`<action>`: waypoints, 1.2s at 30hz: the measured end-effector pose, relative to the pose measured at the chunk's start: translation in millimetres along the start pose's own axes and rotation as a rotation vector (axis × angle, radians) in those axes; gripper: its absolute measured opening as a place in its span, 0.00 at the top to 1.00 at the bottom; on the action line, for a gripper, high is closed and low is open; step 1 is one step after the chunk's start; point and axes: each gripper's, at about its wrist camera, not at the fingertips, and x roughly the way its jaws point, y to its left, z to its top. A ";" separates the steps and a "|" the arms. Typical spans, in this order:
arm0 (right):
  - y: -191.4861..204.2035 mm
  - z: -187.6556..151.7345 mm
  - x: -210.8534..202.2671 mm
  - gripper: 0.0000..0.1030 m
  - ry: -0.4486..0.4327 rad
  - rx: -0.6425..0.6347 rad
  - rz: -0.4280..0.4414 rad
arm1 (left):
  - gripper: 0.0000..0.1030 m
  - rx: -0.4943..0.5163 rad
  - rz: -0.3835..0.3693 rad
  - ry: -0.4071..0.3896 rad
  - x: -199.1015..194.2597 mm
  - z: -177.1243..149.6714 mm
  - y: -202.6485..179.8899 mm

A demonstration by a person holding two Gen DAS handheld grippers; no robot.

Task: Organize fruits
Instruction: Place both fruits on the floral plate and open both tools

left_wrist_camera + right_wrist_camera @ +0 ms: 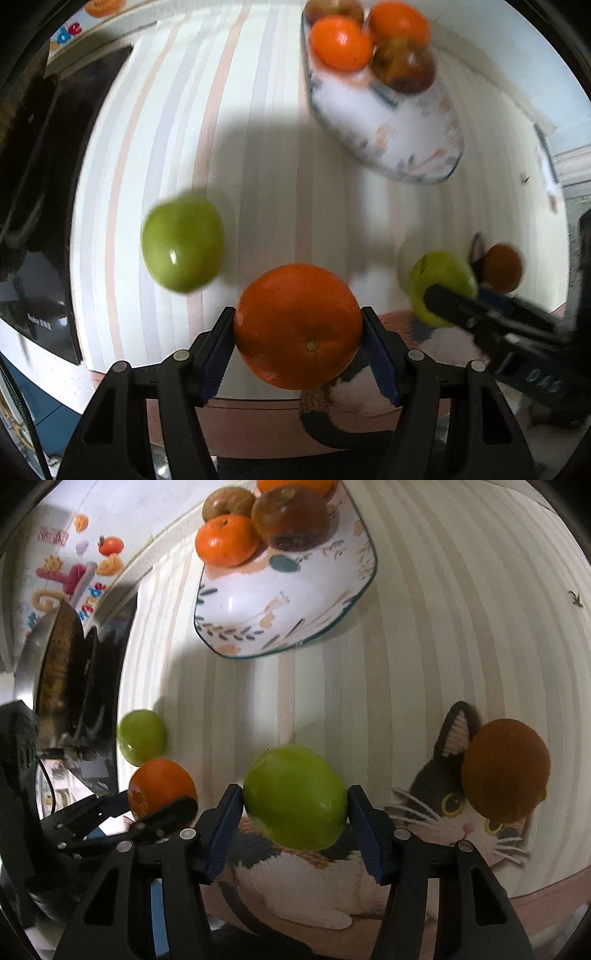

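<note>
Clamping an orange [298,326], the left claw [298,350] is hovering over the striped desk [258,166]. Right claw [295,827] is gripping a green apple [295,797] above the cat mat [424,830]. Another green apple [183,243] is lying on the desk, bowl [280,602] beyond holding oranges and apples.

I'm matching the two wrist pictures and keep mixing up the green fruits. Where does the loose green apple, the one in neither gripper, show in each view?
Left wrist: the loose green apple lies left of centre, up-left of the orange in the left gripper.
Right wrist: the same apple sits at the left, just above that orange.
Shared landmark: the patterned bowl of fruit, top of both.
</note>
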 end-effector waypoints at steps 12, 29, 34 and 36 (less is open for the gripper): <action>11.7 78.4 -58.8 0.41 -0.174 -0.002 0.039 | 0.38 -0.048 -0.110 -0.116 -55.9 118.1 -13.8; 23.5 147.0 2.4 0.41 -0.091 -0.185 -0.131 | 0.38 -0.055 -0.069 0.026 13.9 160.7 -28.9; 16.8 142.2 7.8 0.41 -0.093 -0.172 -0.144 | 0.38 -0.058 -0.045 0.027 26.0 157.0 -32.2; 13.1 142.1 8.1 0.41 -0.099 -0.156 -0.126 | 0.37 -0.061 -0.037 0.030 27.6 158.3 -33.3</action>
